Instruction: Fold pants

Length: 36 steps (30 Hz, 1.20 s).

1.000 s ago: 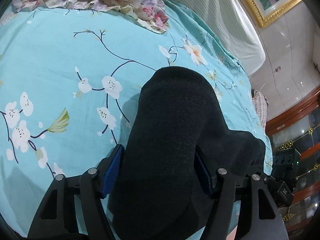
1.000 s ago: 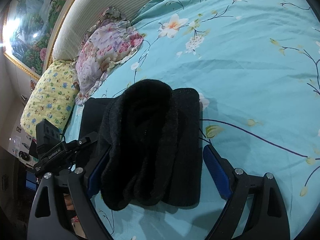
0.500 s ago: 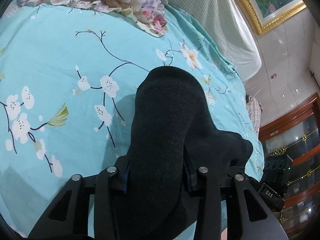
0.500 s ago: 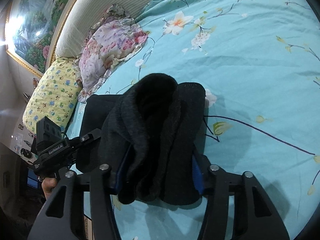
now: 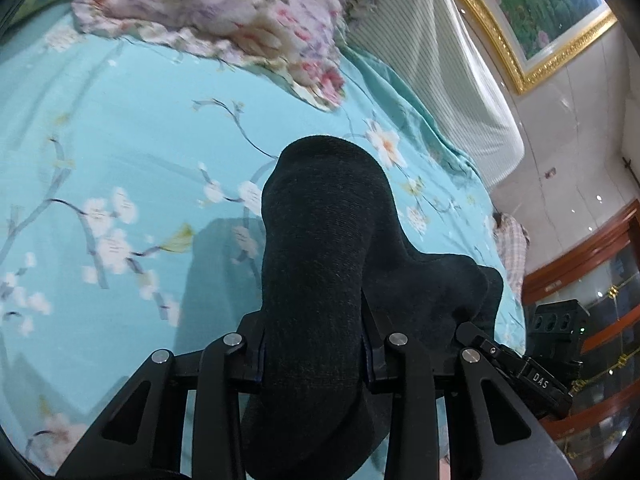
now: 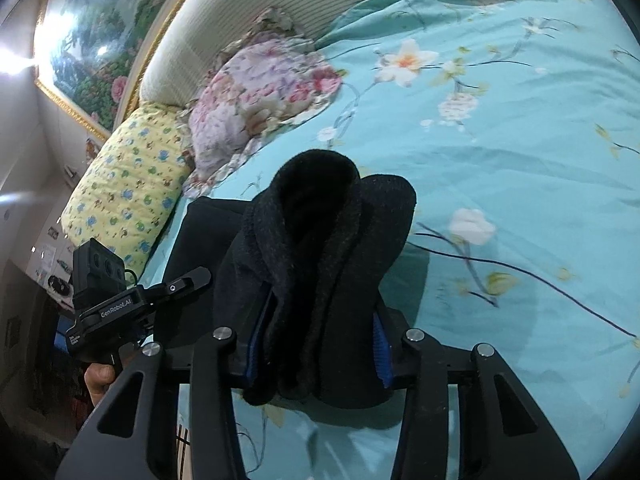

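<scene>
Two tools work over the bed (image 5: 120, 168): the pants (image 5: 320, 264) bunch just above it, left tool (image 5: 314, 354) and right tool (image 6: 316, 356) having just closed, each clamped on fabric (lift step, likely); next, carry the fold across.

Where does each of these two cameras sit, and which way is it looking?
Left wrist: on the left gripper, looking down its fingers at black pants on the teal bedsheet; no body shows.
Right wrist: on the right gripper, clamping the same pants; a hand shows.
Shared: pants, sheet, floral pillow.
</scene>
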Available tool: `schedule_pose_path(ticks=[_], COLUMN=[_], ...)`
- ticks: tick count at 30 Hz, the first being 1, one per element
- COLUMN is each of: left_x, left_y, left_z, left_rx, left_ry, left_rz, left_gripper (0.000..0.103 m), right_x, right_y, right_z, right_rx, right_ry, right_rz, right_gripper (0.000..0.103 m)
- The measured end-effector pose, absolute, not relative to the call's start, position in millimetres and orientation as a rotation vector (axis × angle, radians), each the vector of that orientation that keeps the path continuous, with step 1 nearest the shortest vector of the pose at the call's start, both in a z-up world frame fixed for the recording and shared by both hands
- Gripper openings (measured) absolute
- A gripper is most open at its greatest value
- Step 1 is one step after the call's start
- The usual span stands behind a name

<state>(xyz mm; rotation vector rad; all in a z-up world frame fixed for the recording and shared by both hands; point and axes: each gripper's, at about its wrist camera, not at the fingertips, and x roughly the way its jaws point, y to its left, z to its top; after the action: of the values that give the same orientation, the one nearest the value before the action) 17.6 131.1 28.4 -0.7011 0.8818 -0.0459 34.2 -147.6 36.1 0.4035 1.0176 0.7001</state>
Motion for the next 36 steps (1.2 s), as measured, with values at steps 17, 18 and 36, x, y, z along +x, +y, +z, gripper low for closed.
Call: schedule_pose_path(ticks=[17, 18, 36], left_x=[-46, -49, -39], left_y=[193, 198, 244], left_z=[77, 78, 77], left_rx=[-0.584, -0.582, -0.558], left_ry=[0.767, 0.76, 0.719], left_rz=[0.262, 0.275, 0.401], left_gripper=[0.033, 0.033, 0.033], right_x=[46, 47, 80], right_y=[-36, -30, 51], right_z=[55, 56, 54], right_rx=[0.285, 0.28, 0.195], right_ry=[0.99, 0.989, 0.957], right_rz=[0.93, 0.939, 1.021], right_gripper=[0.044, 0.044, 0.044])
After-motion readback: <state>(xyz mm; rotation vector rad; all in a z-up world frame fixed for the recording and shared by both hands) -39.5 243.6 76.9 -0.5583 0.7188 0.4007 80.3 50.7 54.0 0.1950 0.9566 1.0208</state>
